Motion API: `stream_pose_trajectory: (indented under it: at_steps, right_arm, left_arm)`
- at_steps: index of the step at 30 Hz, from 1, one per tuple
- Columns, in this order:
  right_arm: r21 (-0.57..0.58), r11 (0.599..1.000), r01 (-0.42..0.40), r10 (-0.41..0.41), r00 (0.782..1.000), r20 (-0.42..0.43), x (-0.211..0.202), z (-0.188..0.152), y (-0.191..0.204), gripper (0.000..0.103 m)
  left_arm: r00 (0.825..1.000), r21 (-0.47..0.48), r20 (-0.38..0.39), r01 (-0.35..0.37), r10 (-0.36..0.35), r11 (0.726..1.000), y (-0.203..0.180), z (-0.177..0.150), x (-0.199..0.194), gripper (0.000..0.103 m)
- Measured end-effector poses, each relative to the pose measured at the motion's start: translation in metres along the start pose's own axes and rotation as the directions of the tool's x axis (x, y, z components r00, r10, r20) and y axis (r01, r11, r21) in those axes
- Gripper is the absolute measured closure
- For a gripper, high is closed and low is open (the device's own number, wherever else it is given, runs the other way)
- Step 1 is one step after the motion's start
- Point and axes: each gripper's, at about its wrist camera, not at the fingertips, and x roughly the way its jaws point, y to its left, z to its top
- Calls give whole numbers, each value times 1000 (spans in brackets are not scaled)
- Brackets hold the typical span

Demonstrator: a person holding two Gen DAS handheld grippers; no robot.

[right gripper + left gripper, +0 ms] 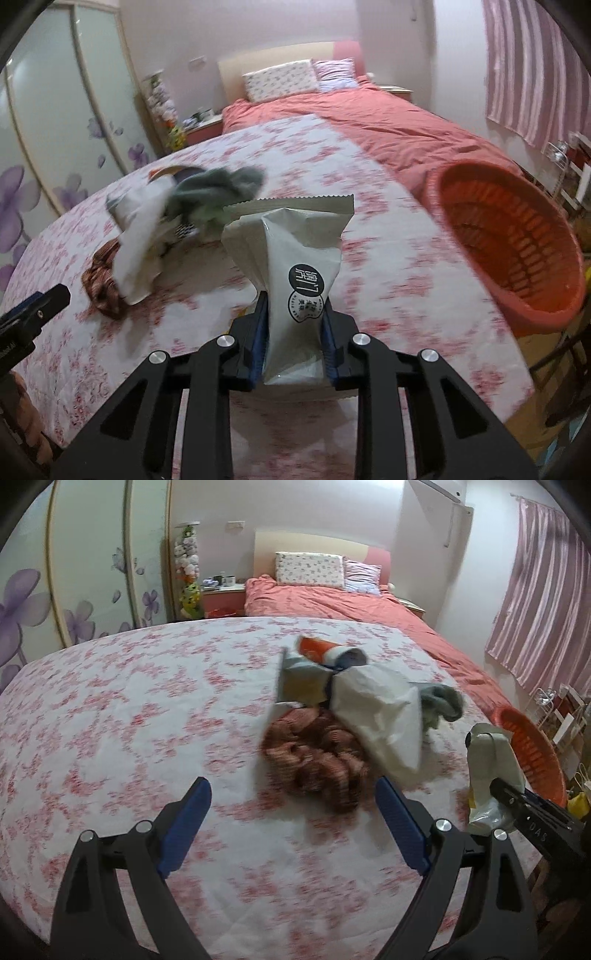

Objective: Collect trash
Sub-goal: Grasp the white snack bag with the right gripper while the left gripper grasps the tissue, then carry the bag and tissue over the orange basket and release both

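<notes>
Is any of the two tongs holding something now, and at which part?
The right tongs grip a white snack packet near its lower end. The left tongs are open and hold nothing.

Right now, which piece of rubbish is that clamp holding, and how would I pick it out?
Start at the floral bedspread and the orange basket at its right edge. Just left of the basket, the right gripper is shut on an upright white snack wrapper. Unlike the white bag lying in the pile, it has a round black logo and a zigzag top edge.

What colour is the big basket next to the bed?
The basket is orange-red plastic with slotted walls, clearest in the right wrist view.
</notes>
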Motion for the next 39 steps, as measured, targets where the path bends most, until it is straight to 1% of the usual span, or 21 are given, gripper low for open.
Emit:
stream_pose_trajectory:
  at_steps: [4, 6, 9, 11, 14, 16, 17, 19, 20, 21, 22, 25, 28, 33, 39]
  right_arm:
    - [49, 999, -1, 0, 1000, 12, -4, 3, -19, 77]
    - [59, 998, -8, 7, 1000, 13, -3, 5, -25, 77]
    - [64, 998, -26, 26, 1000, 12, -3, 5, -30, 77]
    - [65, 997, -38, 38, 999, 13, -2, 5, -31, 77]
    - [70, 996, -60, 59, 998, 11, -1, 6, -34, 77]
    - [72, 995, -69, 68, 998, 12, -1, 6, -36, 77]
    - [75, 994, -75, 75, 997, 12, -1, 6, -37, 77]
    - [79, 994, -81, 81, 997, 13, -1, 6, -42, 77]
    - [83, 993, -84, 83, 996, 13, 0, 6, -45, 77]
    - [84, 993, -85, 84, 996, 14, -2, 6, -46, 77]
    - [87, 993, -85, 84, 996, 15, -2, 6, -48, 77]
    - [93, 992, -85, 84, 996, 19, -3, 6, -52, 77]
    - [104, 991, -84, 81, 996, 30, -7, 7, -57, 77]
    - [110, 990, -85, 80, 996, 48, -14, 7, -61, 77]
    - [111, 990, -91, 83, 994, 72, -23, 11, -66, 77]
  left_arm:
    - [999, 10, 14, 31, -31, 999, -29, 11, 7, 15]
    - [999, 24, 24, 34, -34, 999, -43, 17, 11, 15]
    - [1000, 59, 28, 11, -13, 998, -64, 26, 22, 15]
    - [1000, 82, 25, -18, 16, 997, -76, 29, 32, 16]
    - [997, 106, 1, -72, 73, 992, -86, 31, 51, 22]
    - [994, 105, -25, -101, 104, 989, -88, 33, 64, 31]
    - [993, 104, -32, -108, 112, 989, -88, 34, 68, 34]
    - [990, 107, -40, -127, 132, 986, -88, 34, 75, 49]
    - [991, 105, -47, -123, 129, 987, -87, 34, 78, 51]
    - [991, 100, -47, -117, 123, 988, -87, 36, 78, 55]
    - [994, 95, -40, -101, 105, 990, -86, 36, 75, 71]
    - [997, 95, -9, -74, 75, 993, -85, 36, 63, 78]
    - [999, 94, 22, -38, 36, 995, -79, 37, 52, 83]
    - [999, 71, 41, 18, -21, 997, -69, 38, 39, 88]
    - [996, 53, 70, 56, -59, 997, -64, 44, 18, 89]
